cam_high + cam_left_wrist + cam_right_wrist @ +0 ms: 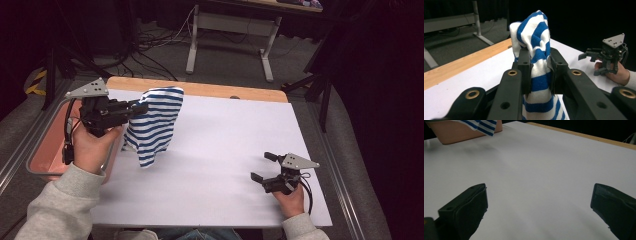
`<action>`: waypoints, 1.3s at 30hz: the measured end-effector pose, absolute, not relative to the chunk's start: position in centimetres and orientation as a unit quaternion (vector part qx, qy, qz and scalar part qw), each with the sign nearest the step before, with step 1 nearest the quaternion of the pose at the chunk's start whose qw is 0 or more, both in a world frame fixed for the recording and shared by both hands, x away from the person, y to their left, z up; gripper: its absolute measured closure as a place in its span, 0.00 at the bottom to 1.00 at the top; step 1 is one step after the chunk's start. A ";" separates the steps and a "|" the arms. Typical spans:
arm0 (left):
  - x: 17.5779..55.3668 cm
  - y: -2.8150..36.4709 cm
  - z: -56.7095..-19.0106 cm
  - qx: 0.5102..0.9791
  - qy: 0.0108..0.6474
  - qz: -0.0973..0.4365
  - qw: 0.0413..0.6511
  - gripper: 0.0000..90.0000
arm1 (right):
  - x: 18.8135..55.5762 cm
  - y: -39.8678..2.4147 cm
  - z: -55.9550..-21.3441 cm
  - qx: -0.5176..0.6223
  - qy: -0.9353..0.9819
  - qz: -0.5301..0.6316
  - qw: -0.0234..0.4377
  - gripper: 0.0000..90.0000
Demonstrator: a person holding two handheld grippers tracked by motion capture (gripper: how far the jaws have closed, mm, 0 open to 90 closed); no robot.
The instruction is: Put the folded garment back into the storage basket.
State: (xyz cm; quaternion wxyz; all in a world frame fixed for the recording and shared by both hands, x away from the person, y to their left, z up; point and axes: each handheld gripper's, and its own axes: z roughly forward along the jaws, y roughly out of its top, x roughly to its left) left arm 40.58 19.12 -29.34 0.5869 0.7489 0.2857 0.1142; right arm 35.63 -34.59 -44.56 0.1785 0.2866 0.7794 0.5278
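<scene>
Over at the left edge of the white tabletop [215, 150], the left gripper [141, 109] has its jaws clamped on a blue-and-white striped cloth [155, 122], pinching a bunched fold near the top. The rest of the cloth hangs down loose, lifted off the surface, with its lower tip dangling just above the table's left edge. In the left gripper view you can see the cloth [536, 62] squeezed tight between the two black jaws and poking up past them.

Just left of the table sits a pinkish-brown bin [47, 150], right under the person's left hand [92, 145], so it's pretty cramped on that side. The bin's near end is hidden by the grey sleeve [60, 200], and can't tell what's inside it.

Loads of open room otherwise: the whole middle and far side of the table up to the wooden strip [200, 89] along the back edge is free. The right gripper [264, 166] sits near the front right corner, jaws spread wide apart with nothing between them, low over the table. In its own view the right gripper [539, 202] has both jaws cut off by the frame, and only a corner of the bin [461, 132] and the cloth [482, 125] peeks in at the top.
</scene>
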 end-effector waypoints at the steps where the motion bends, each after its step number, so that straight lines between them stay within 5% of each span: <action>1: 40.6 19.4 -29.3 0.748 0.287 0.116 0.587 0.84 | 35.6 -34.6 -44.6 0.287 0.780 0.528 0.178 0.01; 39: 37.3 29.9 -26.7 0.713 0.351 0.183 0.579 0.84 | 35.7 -34.6 -44.6 0.288 0.779 0.528 0.176 0.01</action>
